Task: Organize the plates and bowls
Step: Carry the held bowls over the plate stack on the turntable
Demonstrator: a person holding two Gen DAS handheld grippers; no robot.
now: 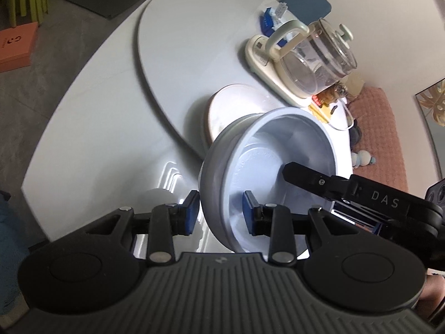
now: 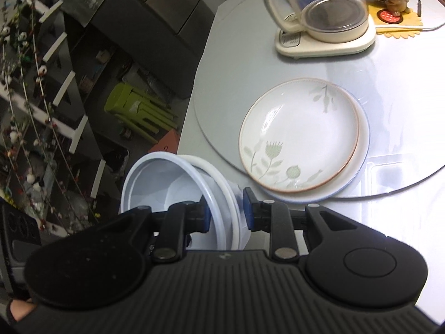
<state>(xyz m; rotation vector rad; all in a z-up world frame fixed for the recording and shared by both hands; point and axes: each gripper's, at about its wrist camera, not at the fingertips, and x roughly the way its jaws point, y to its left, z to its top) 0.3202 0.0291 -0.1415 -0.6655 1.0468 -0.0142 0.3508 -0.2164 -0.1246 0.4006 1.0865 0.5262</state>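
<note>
Right wrist view: both grippers (image 2: 225,213) (image 1: 221,213) clamp bowl (image 2: 178,192) rim; next, judged, set it beside plates (image 2: 300,136).

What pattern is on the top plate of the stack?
Pale green flowers and leaves on white, with a thin brown rim: top plate. Clearest in the right wrist view.

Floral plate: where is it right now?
Right wrist view: the floral plate lies stacked on a blue-rimmed plate on the turntable, in front of the glass kettle, right of the bowls.
</note>
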